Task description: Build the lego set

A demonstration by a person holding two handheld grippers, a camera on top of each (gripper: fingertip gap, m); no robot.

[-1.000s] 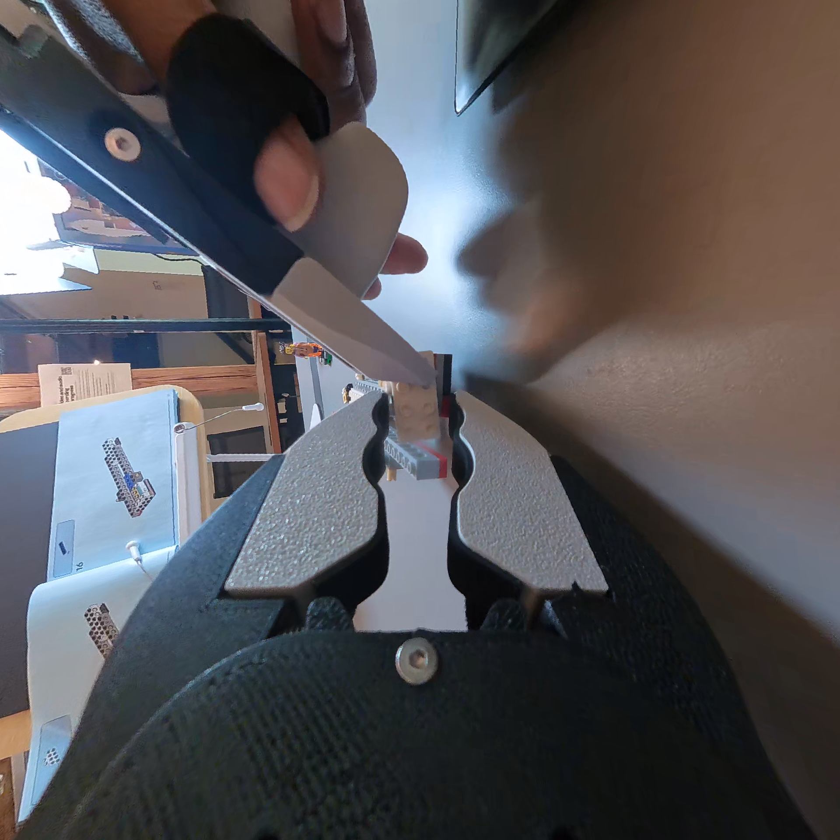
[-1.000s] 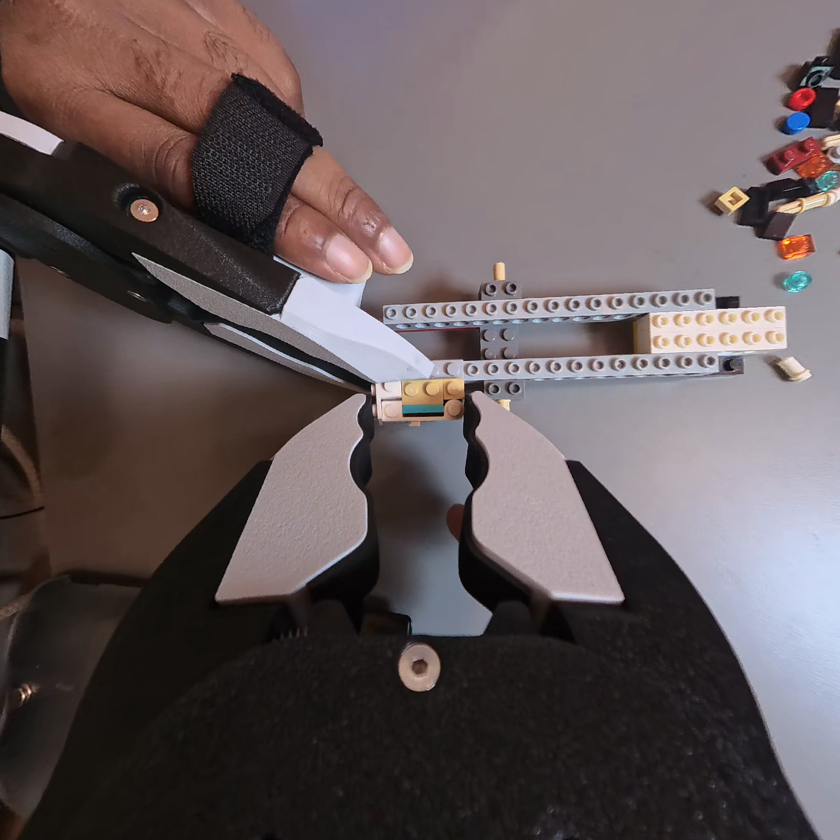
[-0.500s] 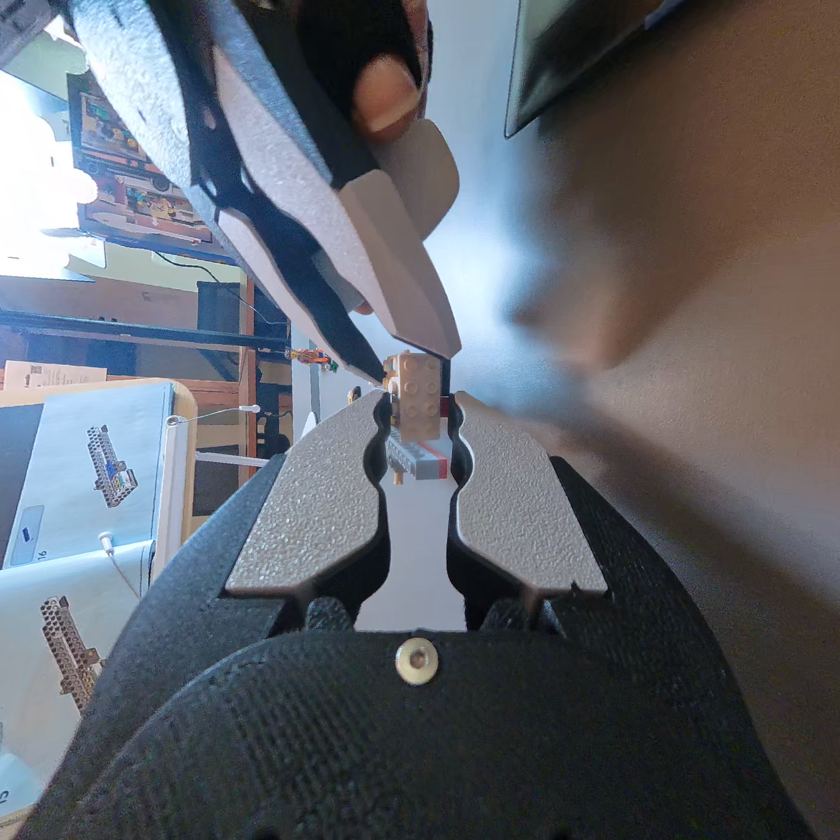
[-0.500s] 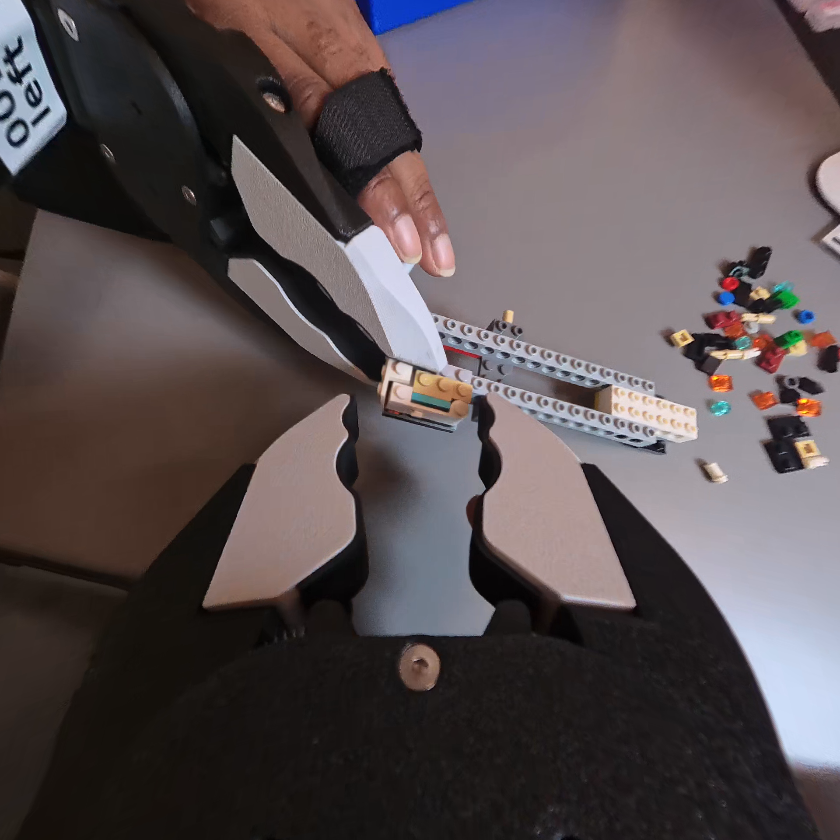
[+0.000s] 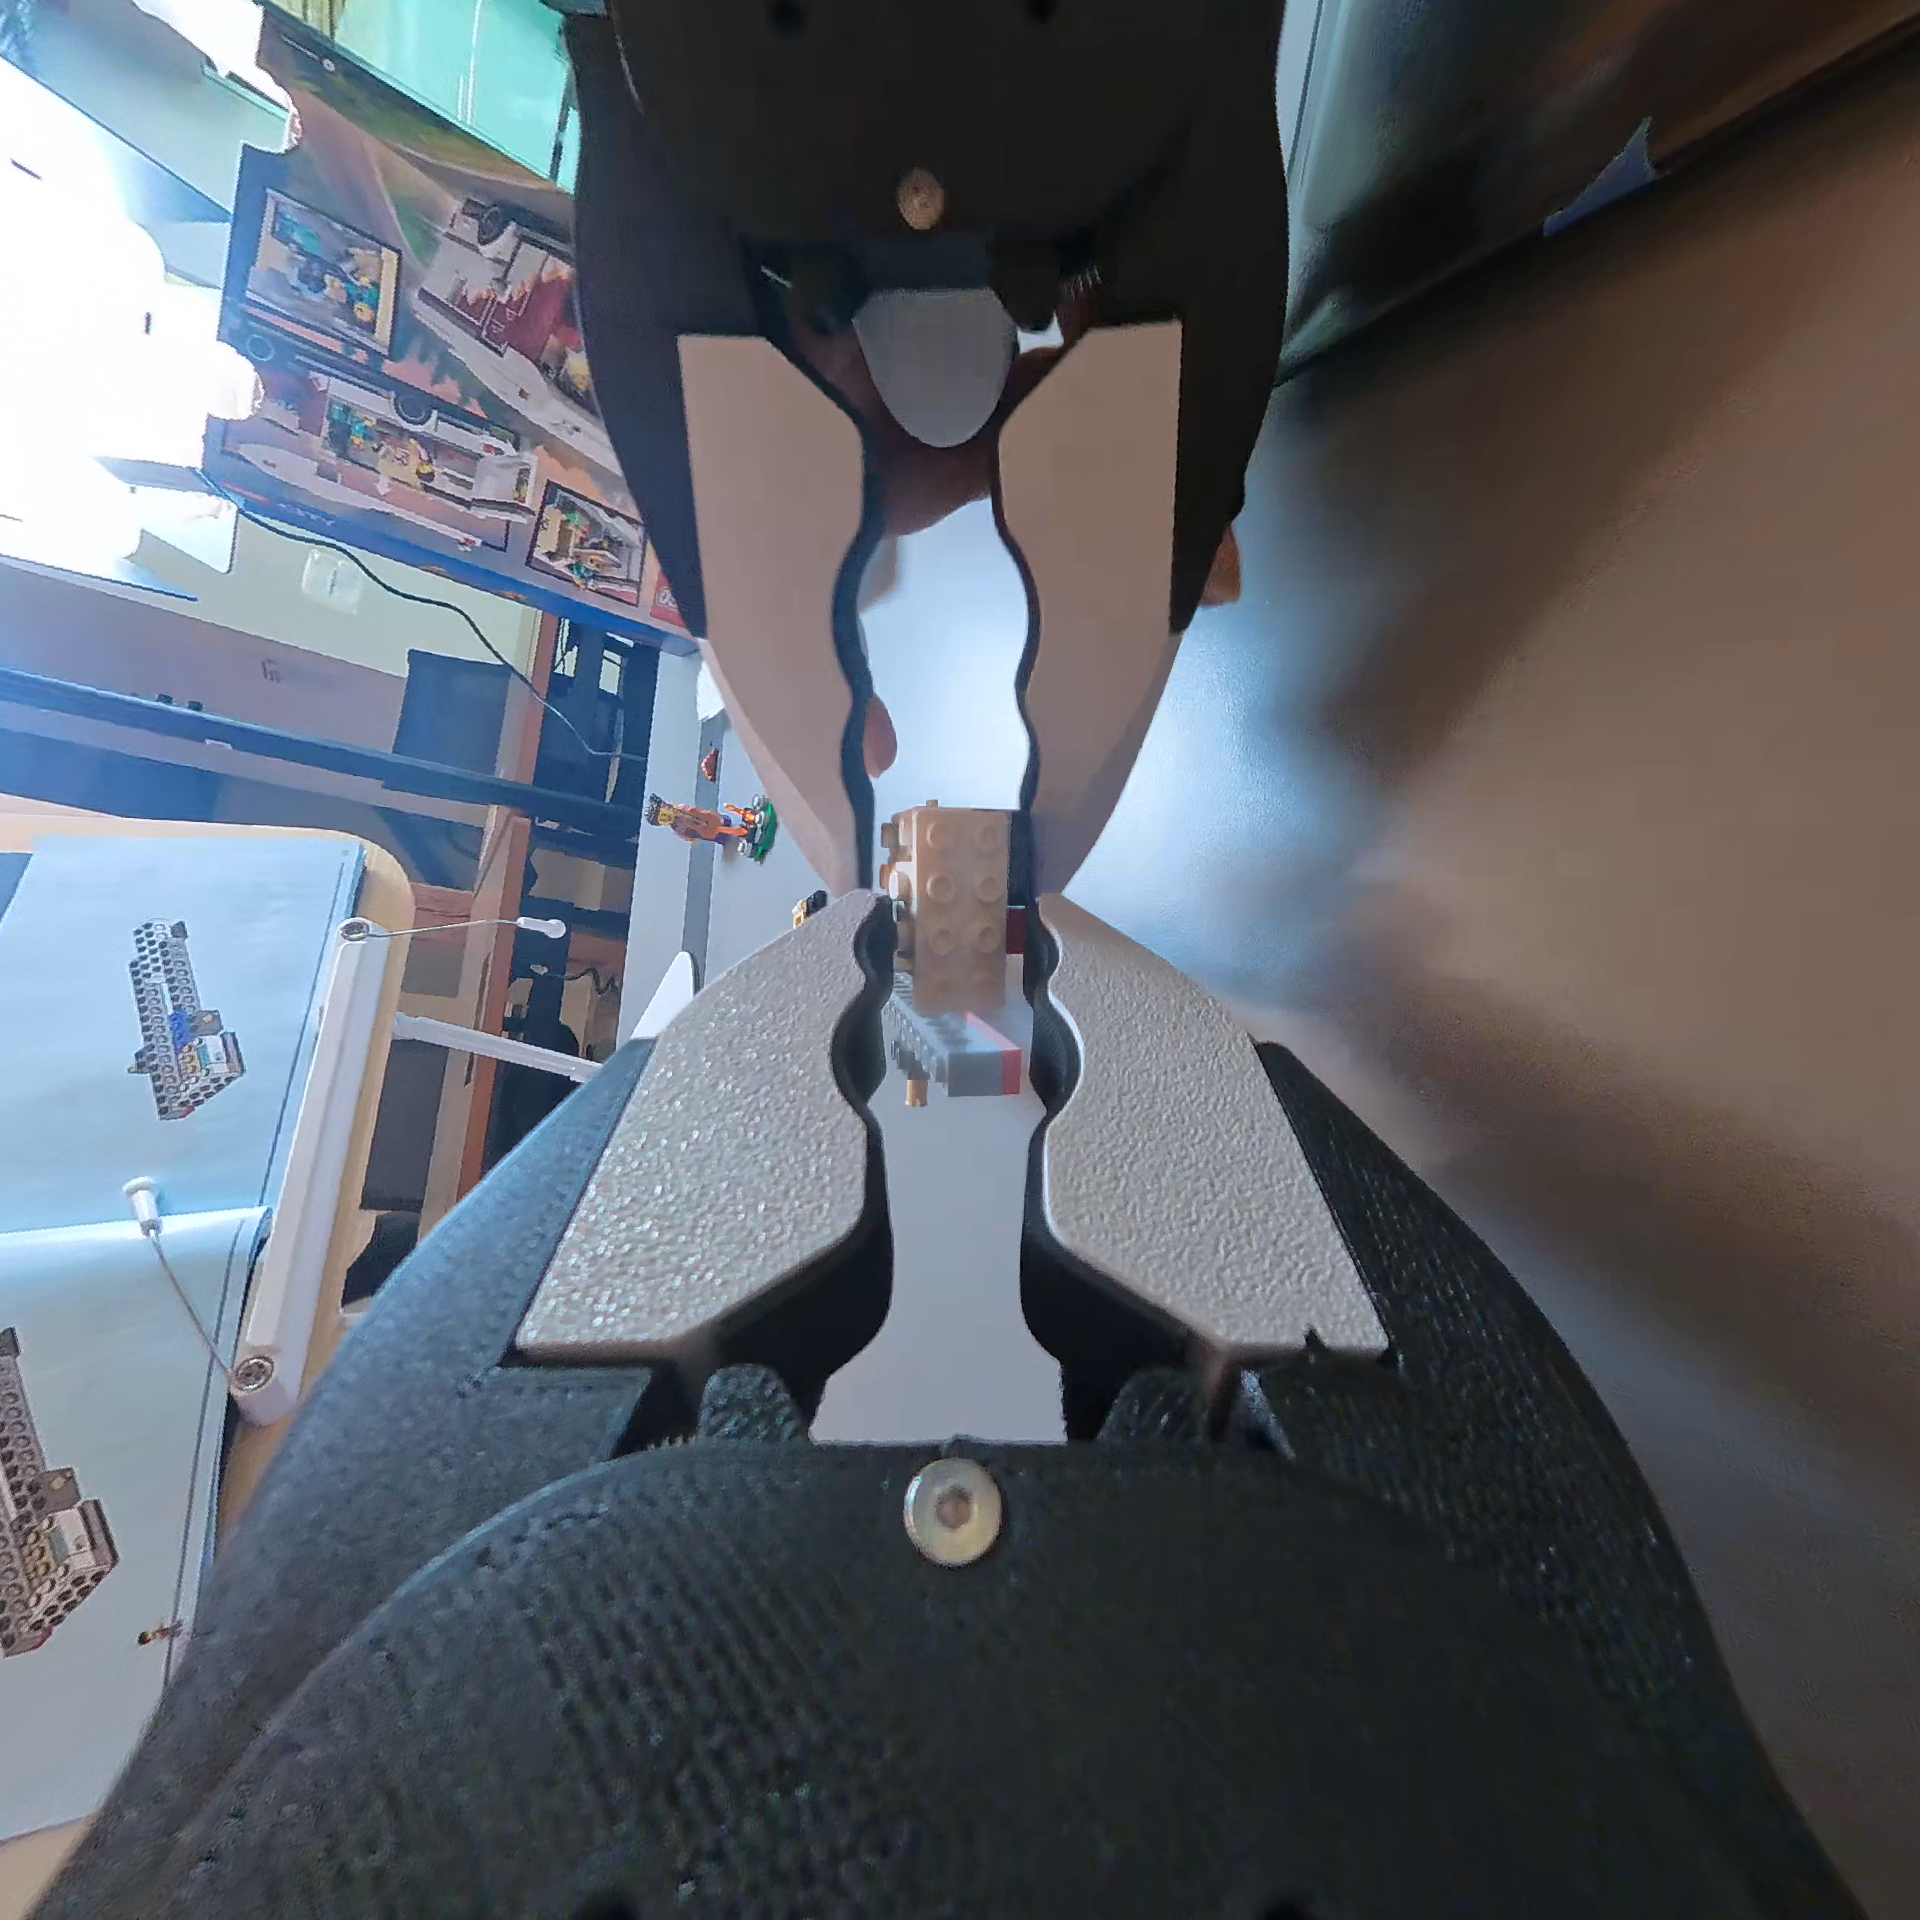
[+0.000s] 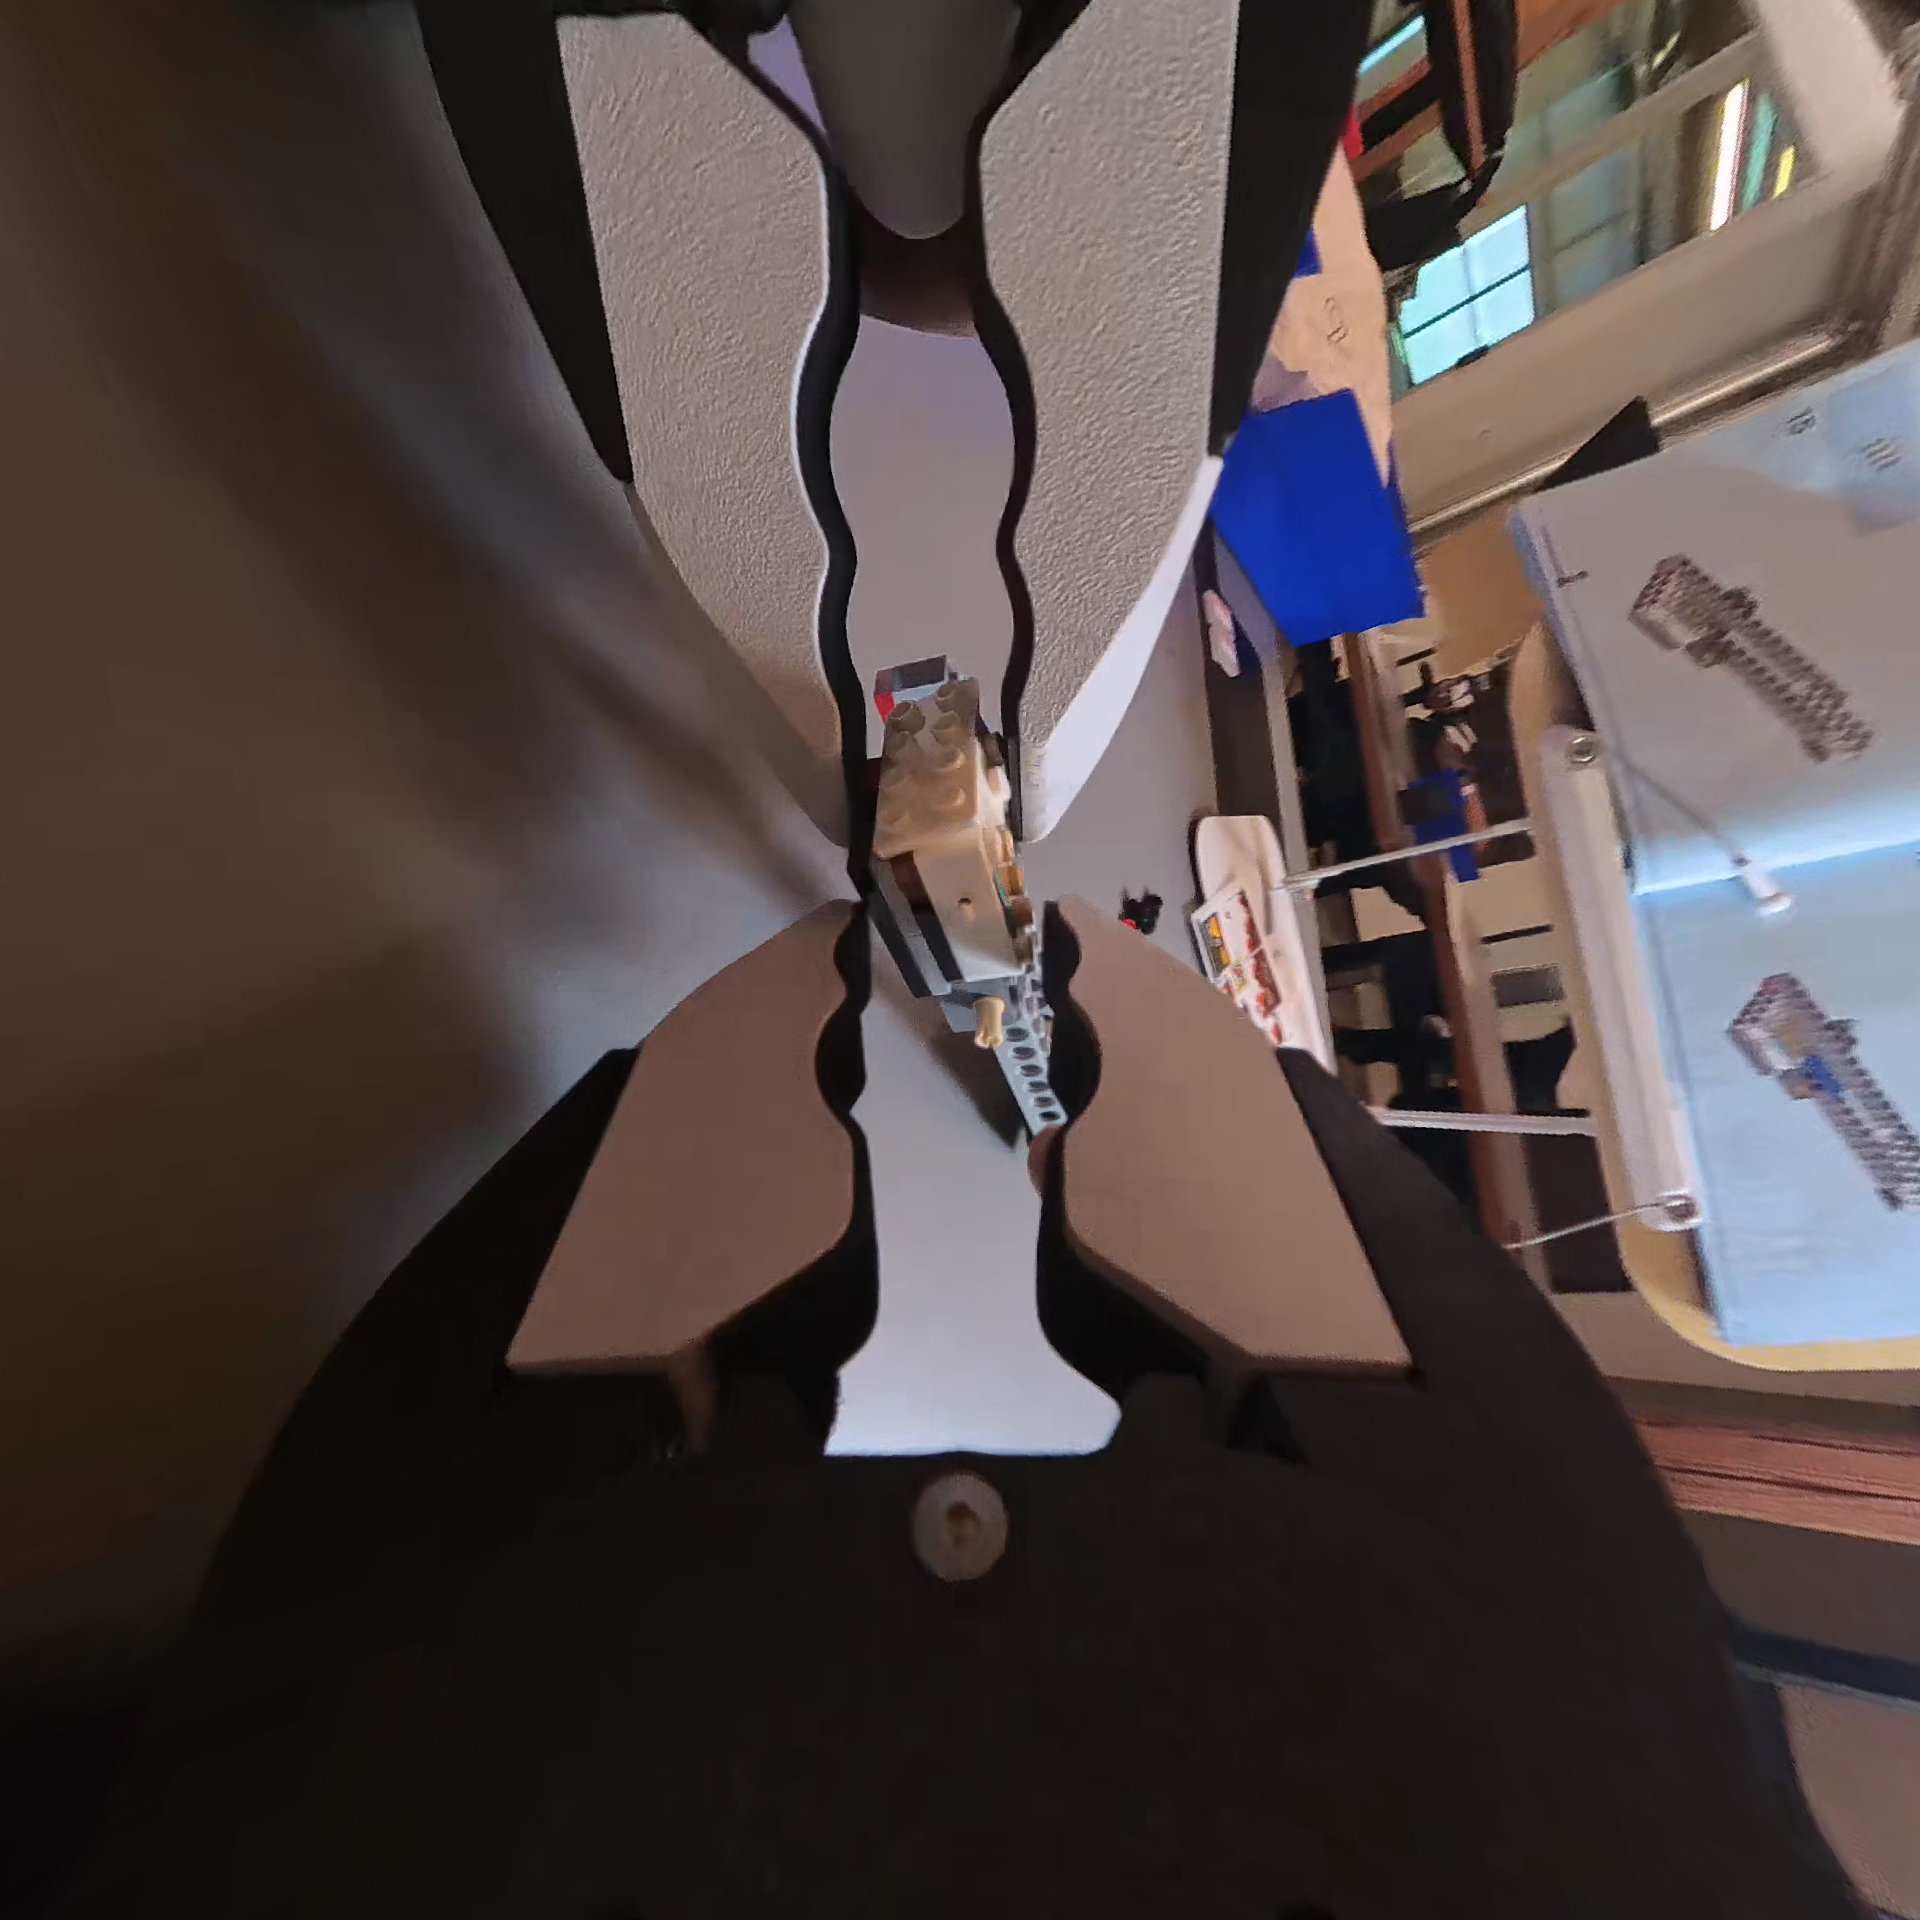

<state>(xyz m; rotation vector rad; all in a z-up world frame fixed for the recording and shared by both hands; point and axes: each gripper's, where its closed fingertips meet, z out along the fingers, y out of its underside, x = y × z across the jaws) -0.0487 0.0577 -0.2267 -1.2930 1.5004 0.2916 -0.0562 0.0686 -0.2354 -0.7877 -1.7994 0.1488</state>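
The lego model is a long grey studded beam [image 5: 956, 1060] with a tan brick block [image 5: 951, 904] at one end. It also shows in the right wrist view [image 6: 940, 821], tilted, with the grey beam [image 6: 1029, 1070] running toward the camera. My left gripper [image 5: 961, 925] is shut on the tan end. My right gripper [image 6: 956, 920] faces it tip to tip and is shut on the same end from the other side. Each gripper shows in the other's view, the right one [image 5: 945, 842] at the top and the left one [image 6: 930, 800] likewise. The table [image 5: 1558, 935] lies along one side.
An open instruction booklet [image 5: 177, 1039] stands on a holder and also shows in the right wrist view [image 6: 1766, 831]. A lego box [image 5: 416, 364] stands behind. A minifigure [image 5: 707, 821], loose pieces [image 6: 1143, 909], a white plate [image 6: 1247, 894] and a blue box [image 6: 1309, 520] lie farther off.
My right gripper has swung round from above the model to face the left gripper head on, and its jaws have narrowed onto the tan end. The left gripper keeps its hold.
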